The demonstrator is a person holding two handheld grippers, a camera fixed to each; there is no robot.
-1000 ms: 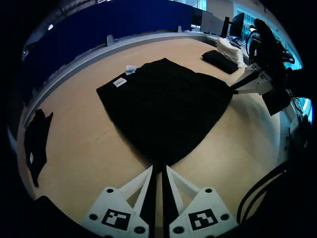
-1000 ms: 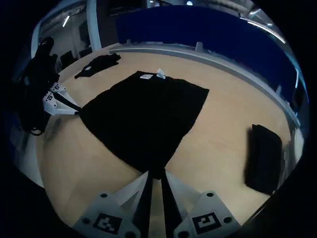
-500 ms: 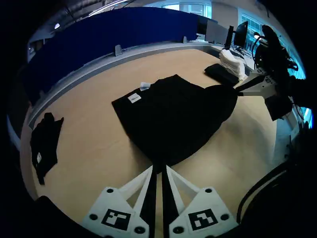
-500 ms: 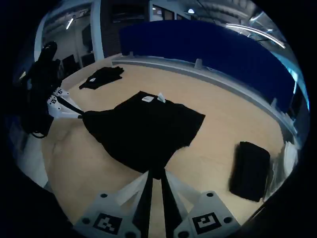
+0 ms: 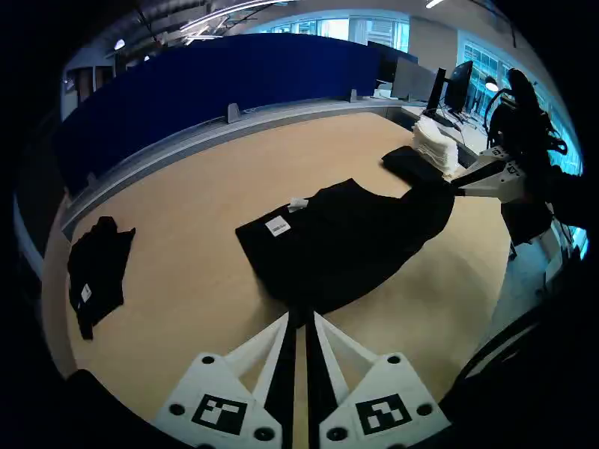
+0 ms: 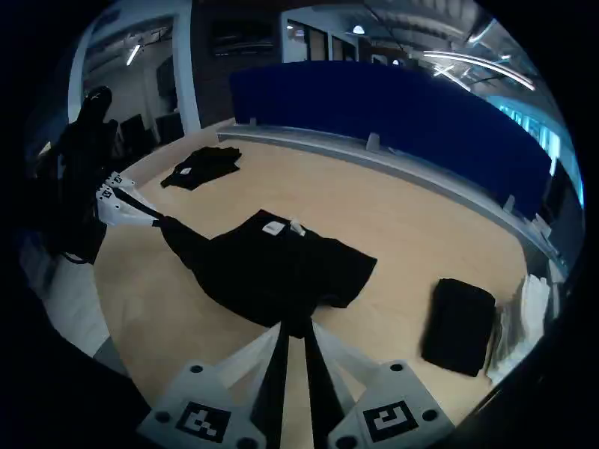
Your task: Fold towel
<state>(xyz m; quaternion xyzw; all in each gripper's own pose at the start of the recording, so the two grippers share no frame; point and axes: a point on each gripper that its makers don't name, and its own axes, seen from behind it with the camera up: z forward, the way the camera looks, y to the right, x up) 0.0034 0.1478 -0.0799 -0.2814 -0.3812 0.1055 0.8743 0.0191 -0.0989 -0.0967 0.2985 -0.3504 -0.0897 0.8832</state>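
Note:
A black towel [image 5: 344, 239] with white tags lies half raised over the light wooden table [image 5: 195, 202]. My left gripper [image 5: 301, 318] is shut on its near corner, held above the table. My right gripper [image 6: 294, 323] is shut on the other near corner of the black towel [image 6: 284, 269]. In the left gripper view the right gripper [image 5: 453, 187] pinches the cloth at far right. In the right gripper view the left gripper [image 6: 156, 218] pinches it at far left. The lifted edge sags between the two grippers, and the far edge with the tags rests on the table.
A crumpled black cloth [image 5: 93, 273] lies at the table's left end. A folded black towel [image 6: 457, 325] and a stack of white towels [image 5: 436, 144] sit at the other end. A blue partition [image 5: 224, 75] runs along the far edge. Monitors [image 5: 449, 71] stand beyond.
Both grippers have risen, lifting the near edge of the towel off the table. The cloth now hangs and bunches towards its far tagged edge.

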